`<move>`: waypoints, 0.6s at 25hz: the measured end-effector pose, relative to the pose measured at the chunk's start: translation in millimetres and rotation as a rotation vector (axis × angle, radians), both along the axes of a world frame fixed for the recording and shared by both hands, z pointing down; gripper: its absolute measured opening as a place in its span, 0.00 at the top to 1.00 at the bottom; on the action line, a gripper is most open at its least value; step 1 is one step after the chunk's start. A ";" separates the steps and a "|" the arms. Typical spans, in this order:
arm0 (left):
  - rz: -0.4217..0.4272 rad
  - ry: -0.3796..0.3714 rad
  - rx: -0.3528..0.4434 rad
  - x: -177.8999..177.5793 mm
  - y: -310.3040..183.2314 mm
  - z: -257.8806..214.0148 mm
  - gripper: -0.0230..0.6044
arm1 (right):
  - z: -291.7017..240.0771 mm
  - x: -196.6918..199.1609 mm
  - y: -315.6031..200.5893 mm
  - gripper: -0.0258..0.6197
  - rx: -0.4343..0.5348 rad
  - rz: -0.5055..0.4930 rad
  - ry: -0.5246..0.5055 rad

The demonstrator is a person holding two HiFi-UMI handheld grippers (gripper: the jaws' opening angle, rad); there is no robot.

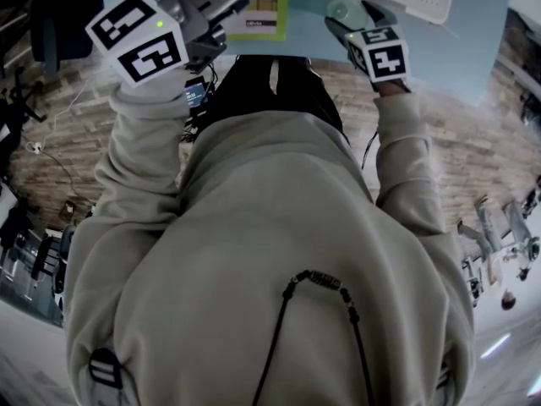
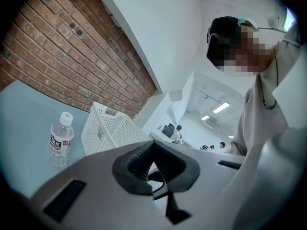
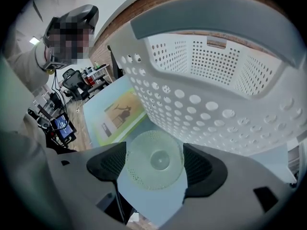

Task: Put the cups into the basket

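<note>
the cup [image 3: 154, 160] is seen end-on on the table [image 3: 148, 200], straddled by the right gripper's [image 3: 154, 166] parted jaws, just beside the basket [image 3: 206, 104]; the left gripper [image 2: 152, 166] is held closed, empty.

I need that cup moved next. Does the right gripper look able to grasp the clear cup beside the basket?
Probably yes: the cup sits between the parted jaws of the right gripper, nothing in between; whether the pads touch it is unclear.
</note>
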State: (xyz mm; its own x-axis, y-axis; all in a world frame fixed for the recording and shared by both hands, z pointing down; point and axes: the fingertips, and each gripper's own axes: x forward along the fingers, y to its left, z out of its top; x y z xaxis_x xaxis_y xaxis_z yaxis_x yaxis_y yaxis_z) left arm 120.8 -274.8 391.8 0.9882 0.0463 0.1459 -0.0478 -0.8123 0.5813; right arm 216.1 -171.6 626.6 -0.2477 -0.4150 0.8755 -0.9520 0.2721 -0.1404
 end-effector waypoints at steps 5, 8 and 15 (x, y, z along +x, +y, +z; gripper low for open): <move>0.004 0.009 0.005 1.1 1.9 -4.1 0.97 | -2.0 2.5 1.2 0.37 -0.003 -0.005 0.019; 0.002 0.017 0.016 1.9 1.1 -12.1 0.96 | -6.4 2.5 4.1 0.37 -0.014 -0.005 0.003; 0.018 0.013 0.086 4.4 8.7 -37.2 0.97 | -33.0 3.2 10.1 0.37 -0.004 -0.022 0.006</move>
